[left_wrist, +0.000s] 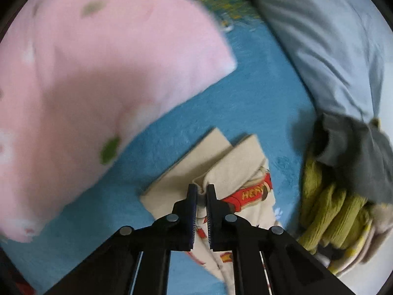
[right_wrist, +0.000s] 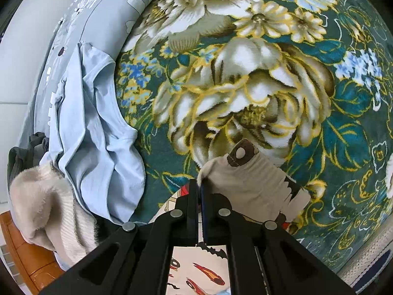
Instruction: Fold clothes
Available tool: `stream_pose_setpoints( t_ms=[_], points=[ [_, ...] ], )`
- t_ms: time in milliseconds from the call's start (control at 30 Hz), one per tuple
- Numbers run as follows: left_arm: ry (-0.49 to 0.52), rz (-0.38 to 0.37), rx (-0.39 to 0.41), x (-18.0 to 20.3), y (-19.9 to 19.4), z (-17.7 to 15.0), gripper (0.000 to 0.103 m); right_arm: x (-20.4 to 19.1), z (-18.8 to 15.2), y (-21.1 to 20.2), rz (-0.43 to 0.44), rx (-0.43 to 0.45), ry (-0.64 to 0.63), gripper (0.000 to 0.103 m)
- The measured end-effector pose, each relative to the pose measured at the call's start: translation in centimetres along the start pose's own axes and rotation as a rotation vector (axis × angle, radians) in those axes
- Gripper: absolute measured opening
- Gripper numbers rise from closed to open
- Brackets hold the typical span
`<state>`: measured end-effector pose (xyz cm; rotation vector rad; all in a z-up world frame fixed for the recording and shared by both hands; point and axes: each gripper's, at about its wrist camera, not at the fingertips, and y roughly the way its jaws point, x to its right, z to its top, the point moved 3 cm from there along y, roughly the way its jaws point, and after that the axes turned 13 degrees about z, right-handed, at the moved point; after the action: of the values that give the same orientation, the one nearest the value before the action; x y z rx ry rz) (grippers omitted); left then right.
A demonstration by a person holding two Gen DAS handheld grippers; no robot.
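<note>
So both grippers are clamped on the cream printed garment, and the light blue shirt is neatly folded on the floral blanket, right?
Not quite. The left gripper and right gripper are shut on the cream printed garment, but the light blue shirt is not folded: the right wrist view shows it lying crumpled and wrinkled at the edge of the floral blanket.

The large pink floral pillow [left_wrist: 98, 81] is smeared by motion blur, its lower left corner cut off by the lens rim. The cream printed garment [left_wrist: 235, 167] runs out of sight behind the black gripper arms. Red lettering [left_wrist: 249, 193] on it is partly covered, perhaps reading "HER". The grey cloth [right_wrist: 22, 154] is mostly hidden under a fuzzy beige sweater [right_wrist: 44, 204].
</note>
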<state>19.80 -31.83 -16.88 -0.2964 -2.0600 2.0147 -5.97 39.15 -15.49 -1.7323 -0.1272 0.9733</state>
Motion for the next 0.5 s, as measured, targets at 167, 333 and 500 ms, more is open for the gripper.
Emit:
stream_pose_setpoints(
  t_ms=[167,333,500],
  points=[
    [0.026,0.032,0.074,-1.6,-2.9,-0.7,0.007,0.4,-0.2,-0.1,0.007,0.001,-0.003,0.002],
    [-0.022,0.055,0.009,-4.3,0.0,-1.5,0.011,0.9,-0.5,-0.2,0.015,-0.011,0.007,0.002],
    [-0.041,0.139,0.019,-5.4,0.8,-2.2,0.061,0.5,-1.0,-1.4,0.052,-0.012,-0.031,0.002]
  ],
)
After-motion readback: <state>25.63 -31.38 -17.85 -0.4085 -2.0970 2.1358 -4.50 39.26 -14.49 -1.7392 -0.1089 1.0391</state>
